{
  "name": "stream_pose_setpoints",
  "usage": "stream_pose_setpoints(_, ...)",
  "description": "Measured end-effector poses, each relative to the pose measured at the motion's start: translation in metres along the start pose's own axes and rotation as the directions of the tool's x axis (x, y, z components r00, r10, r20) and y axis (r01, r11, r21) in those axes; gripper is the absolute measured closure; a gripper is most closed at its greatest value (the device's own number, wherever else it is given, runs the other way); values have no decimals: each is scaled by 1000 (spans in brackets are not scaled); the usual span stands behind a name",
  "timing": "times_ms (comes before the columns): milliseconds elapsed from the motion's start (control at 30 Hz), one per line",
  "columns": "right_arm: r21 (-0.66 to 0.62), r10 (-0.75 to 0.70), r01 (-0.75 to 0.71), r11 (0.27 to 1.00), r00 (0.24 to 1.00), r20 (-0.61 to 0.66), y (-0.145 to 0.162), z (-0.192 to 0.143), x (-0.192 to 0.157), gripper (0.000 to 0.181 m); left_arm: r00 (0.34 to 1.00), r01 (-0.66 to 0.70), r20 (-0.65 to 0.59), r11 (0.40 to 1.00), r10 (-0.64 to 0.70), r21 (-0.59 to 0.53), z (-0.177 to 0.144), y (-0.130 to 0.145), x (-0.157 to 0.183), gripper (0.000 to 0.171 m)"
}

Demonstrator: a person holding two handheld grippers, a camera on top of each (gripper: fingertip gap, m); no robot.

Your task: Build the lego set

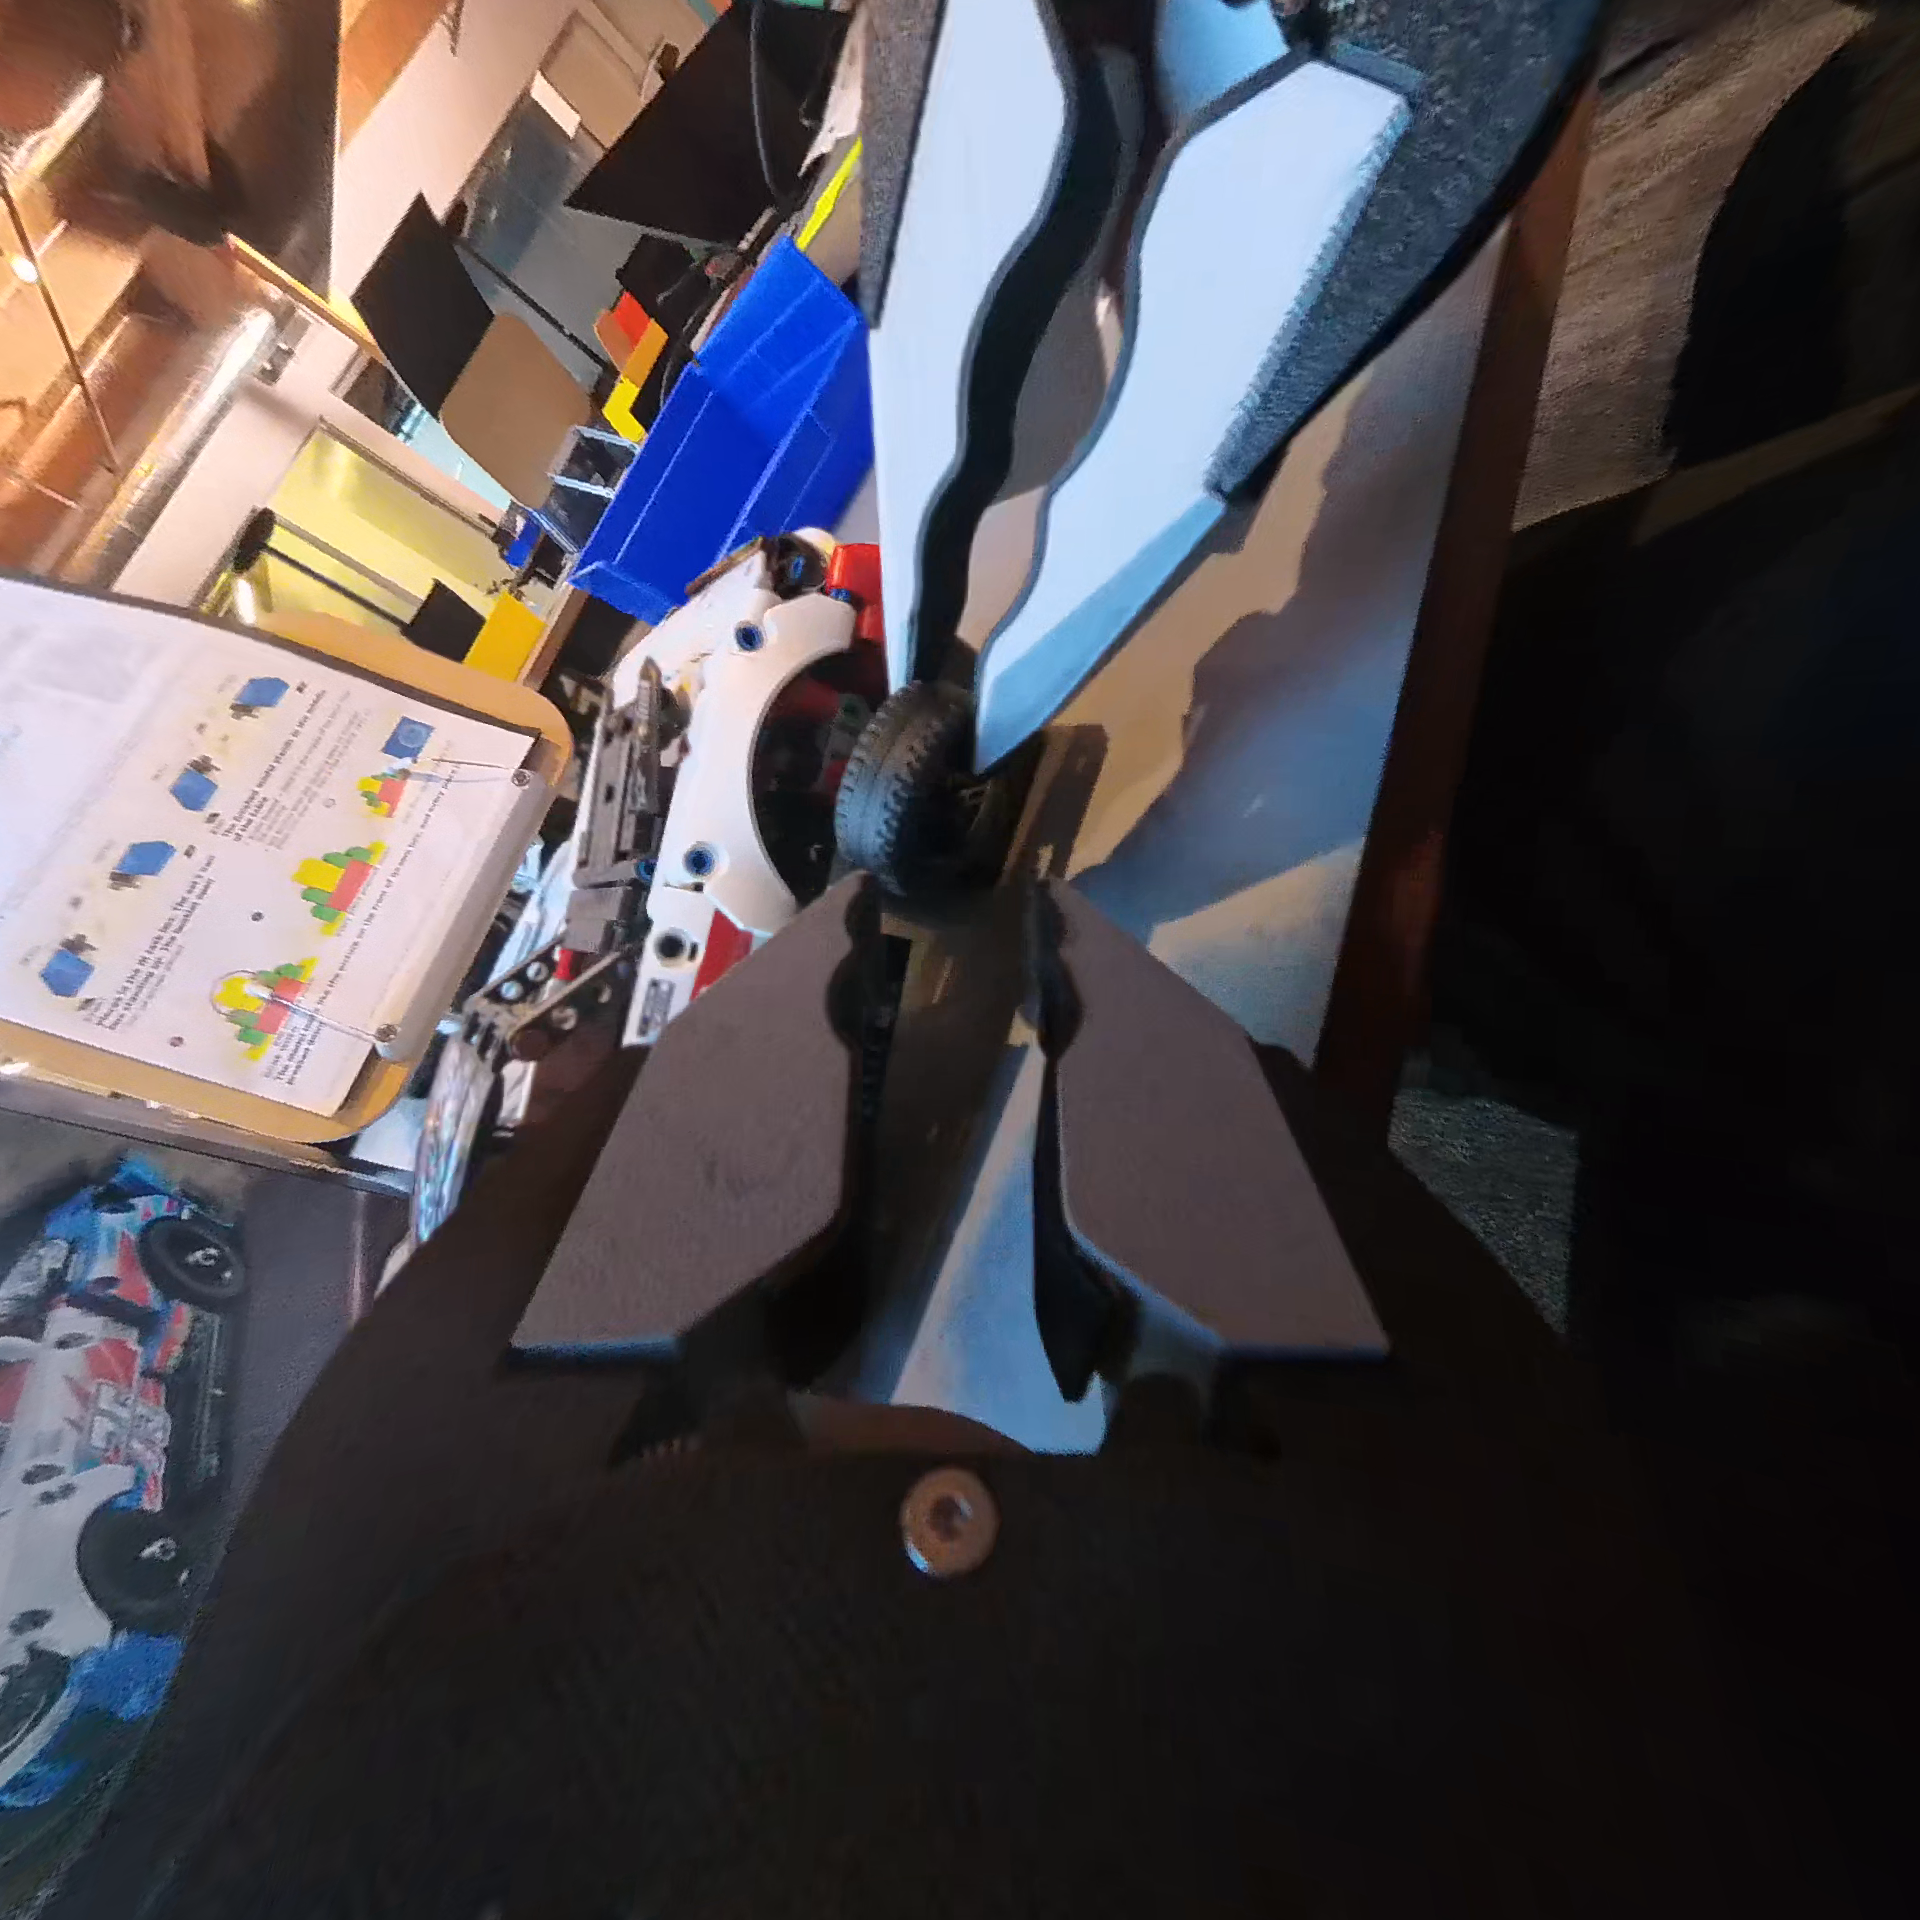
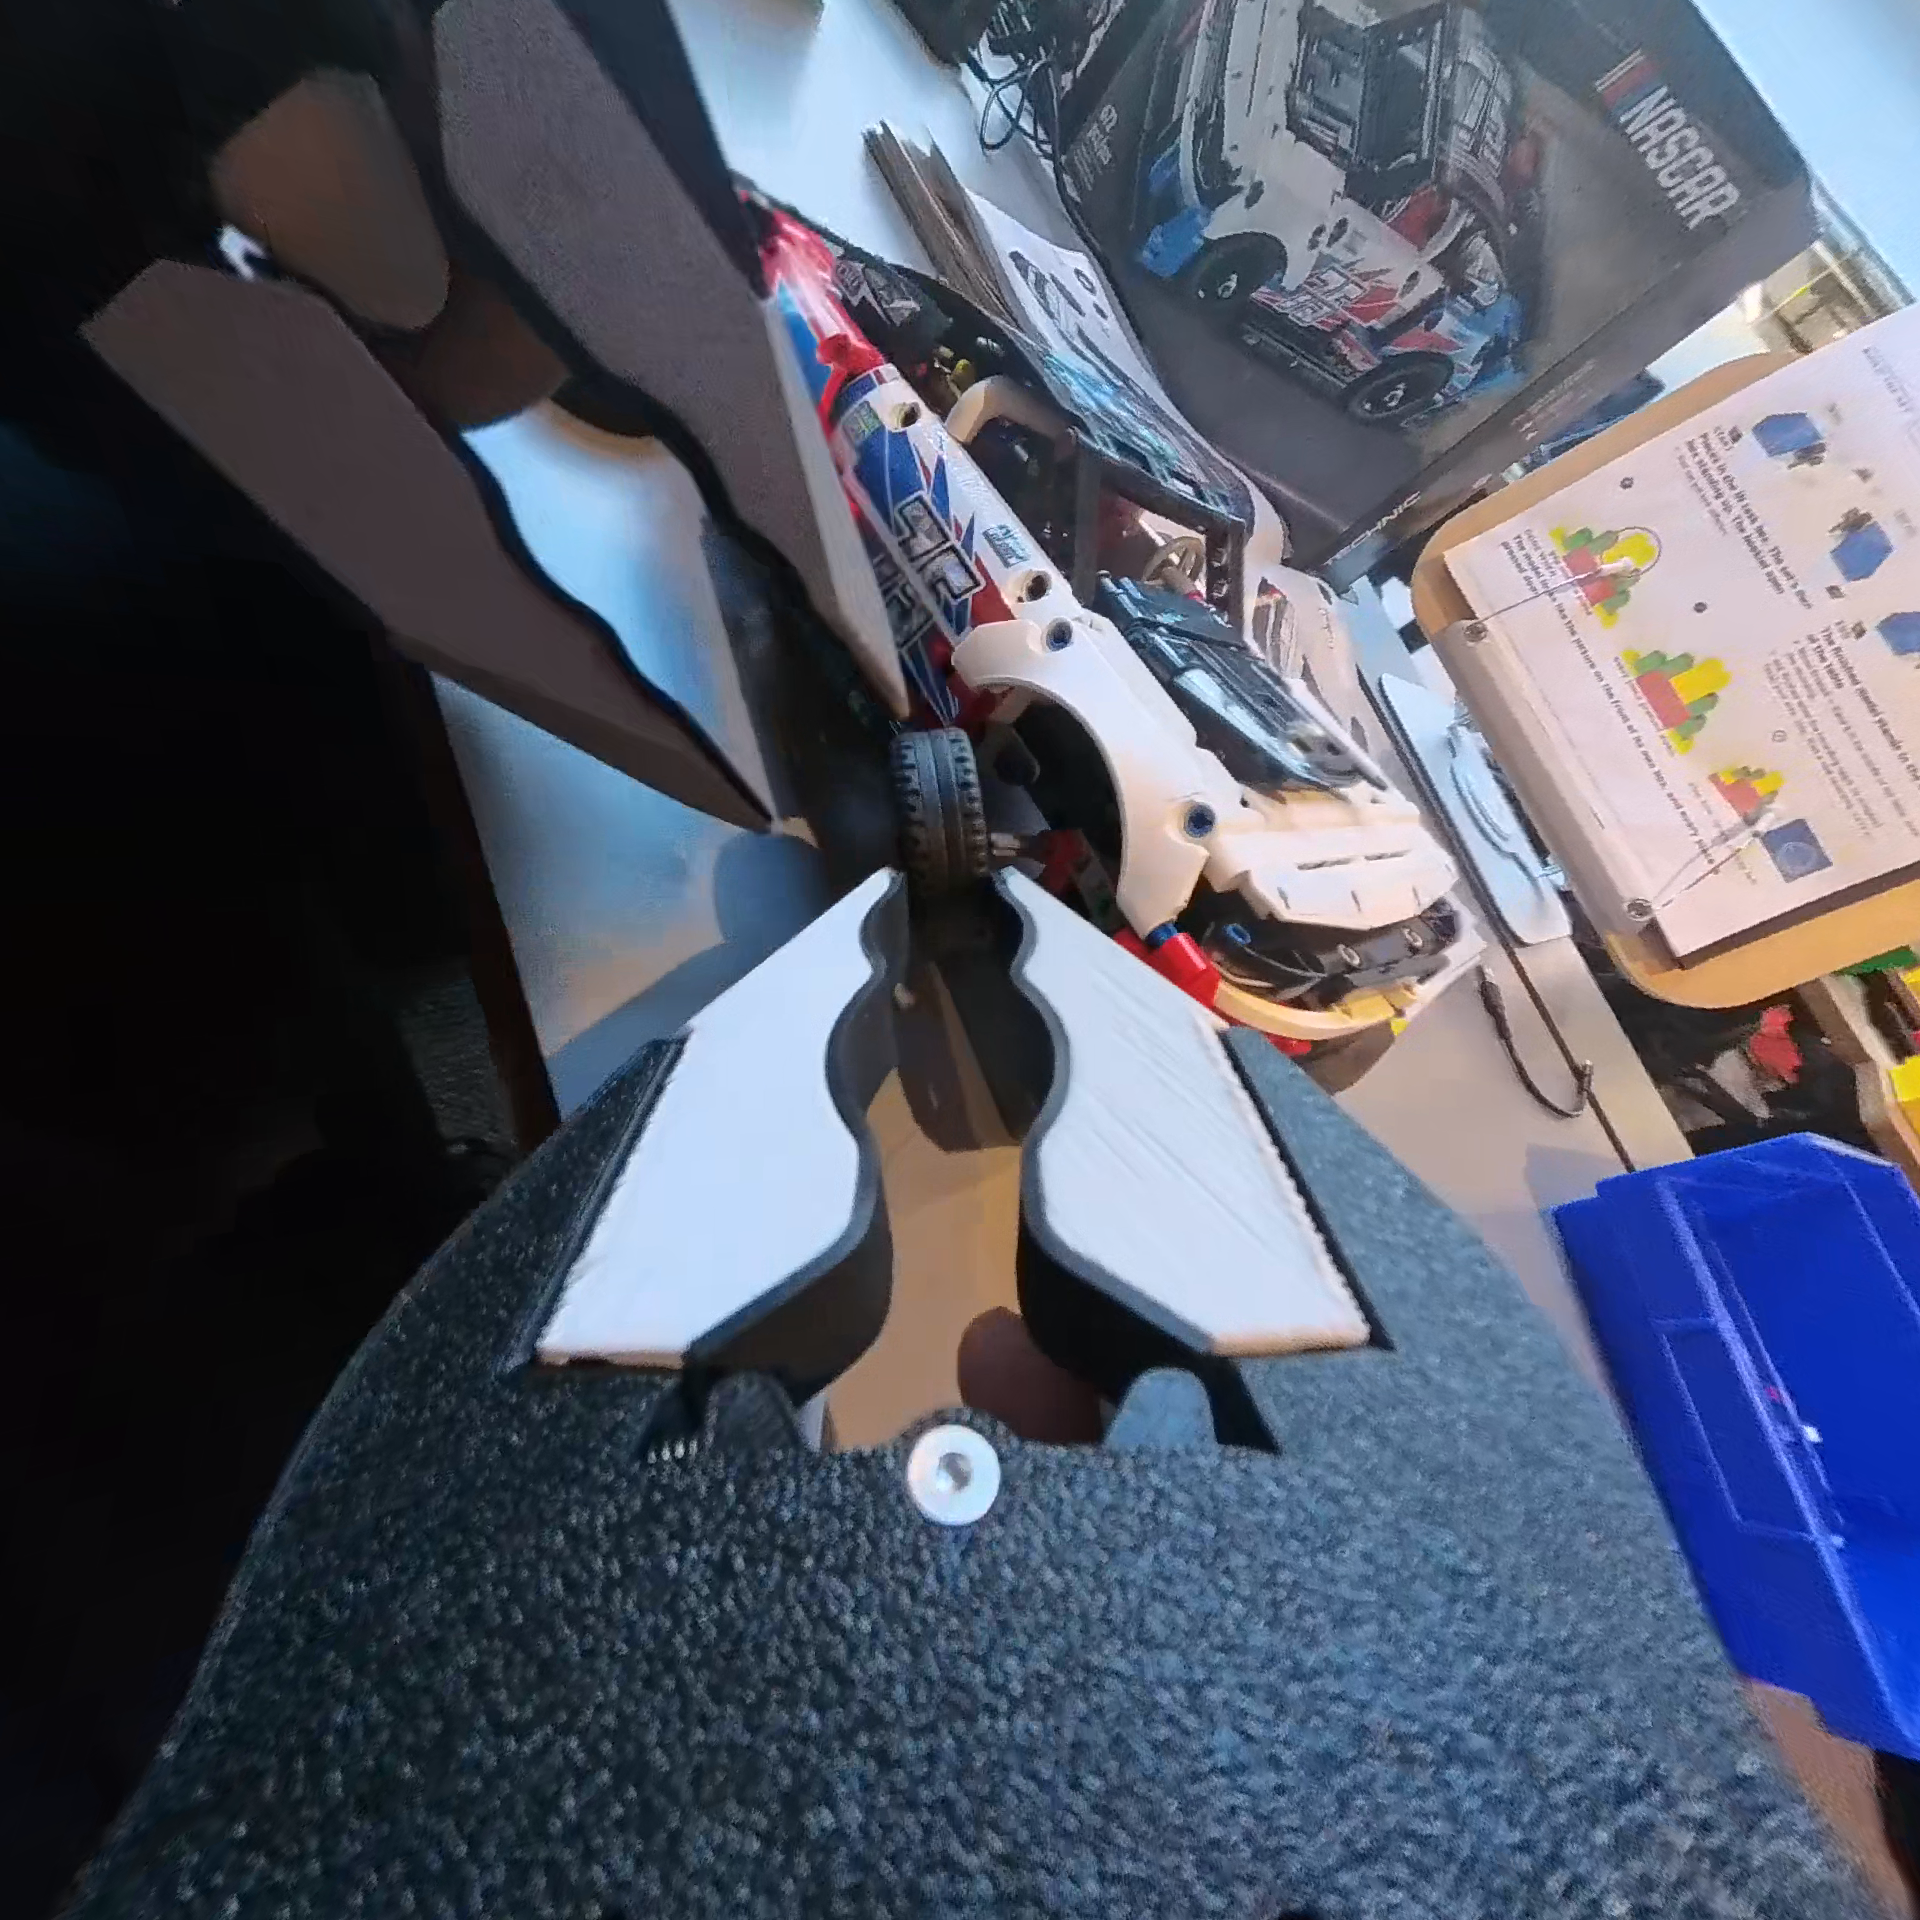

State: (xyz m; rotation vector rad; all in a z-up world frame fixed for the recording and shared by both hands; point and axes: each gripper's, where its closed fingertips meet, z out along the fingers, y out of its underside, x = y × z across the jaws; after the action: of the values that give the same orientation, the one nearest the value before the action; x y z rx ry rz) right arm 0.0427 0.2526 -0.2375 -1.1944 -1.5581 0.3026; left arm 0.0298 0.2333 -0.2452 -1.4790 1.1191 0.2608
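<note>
Black rubber wheel [image 2: 940,821] sits at the car model's [image 2: 1122,727] wheel arch near the table [image 2: 623,862] edge; my left claw [image 1: 951,883] and right claw [image 2: 945,883] both gape beside it, gripping nothing.

Sunlight and hard shadows fall across a pale table [image 1: 1299,665] edged in dark wood, with wood-panelled walls [image 1: 125,343] and glass partitions [image 1: 540,177] blurred beyond.

My left gripper [image 1: 951,899] shows dark, shaded fingers with wavy black edges; my right gripper [image 2: 945,894] has white ones on a grainy black mount (silver screw each).
</note>
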Motion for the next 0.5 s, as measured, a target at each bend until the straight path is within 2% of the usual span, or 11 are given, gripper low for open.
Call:
stream_pose_setpoints(167, 14, 163, -164, 986, 984, 72, 3, 2, 0, 171, 998, 59, -24, 998, -59, 15, -4, 0, -4, 143)
stream_pose_setpoints(333, 31, 309, -316, 948, 941, 141, 3, 2, 3, 172, 988, 148, -68, 984, -142, 95, -21, -11, -36, 134)
stream_pose_setpoints(400, 37, 325, -333, 942, 935, 144, 3, 2, 4, 171, 952, 237, -217, 969, -216, 76, -30, -17, -54, 114)
stream_pose_setpoints(500, 47, 328, -338, 940, 932, 153, 1, 1, 3, 171, 815, 406, -445, 914, -372, -20, -36, -19, -93, 87)
